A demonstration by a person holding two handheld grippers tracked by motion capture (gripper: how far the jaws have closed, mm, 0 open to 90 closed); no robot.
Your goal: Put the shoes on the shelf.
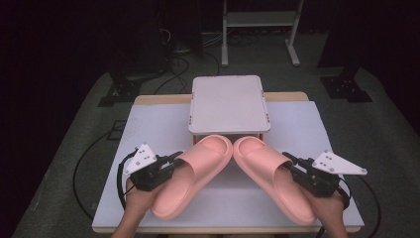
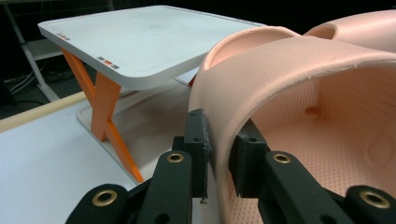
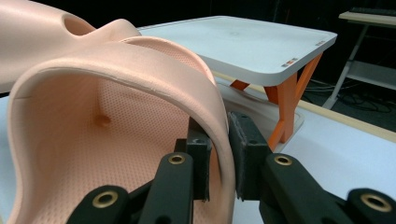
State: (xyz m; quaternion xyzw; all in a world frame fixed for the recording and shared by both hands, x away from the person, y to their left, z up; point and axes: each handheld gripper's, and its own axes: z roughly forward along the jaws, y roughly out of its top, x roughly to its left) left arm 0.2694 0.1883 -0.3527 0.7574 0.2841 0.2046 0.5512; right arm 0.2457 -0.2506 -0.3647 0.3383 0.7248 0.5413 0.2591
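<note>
Two pink slide sandals lie on the white table [image 1: 148, 124], toes angled toward each other below a small stand. The left sandal [image 1: 190, 173] has its strap edge pinched by my left gripper [image 1: 174, 159]; in the left gripper view the strap wall [image 2: 261, 70] sits between the two jaws of the left gripper [image 2: 224, 154]. The right sandal [image 1: 270, 171] is held the same way by my right gripper [image 1: 291, 163], and in the right gripper view its strap [image 3: 140, 70] runs down between the jaws of the right gripper [image 3: 219, 154].
A low white platform [image 1: 229, 103] on orange crossed legs [image 2: 105, 109] stands at the table's far middle, right behind the sandal toes. Cables and a white frame [image 1: 260, 20] lie on the dark floor beyond the table. Open table surface lies left and right of the stand.
</note>
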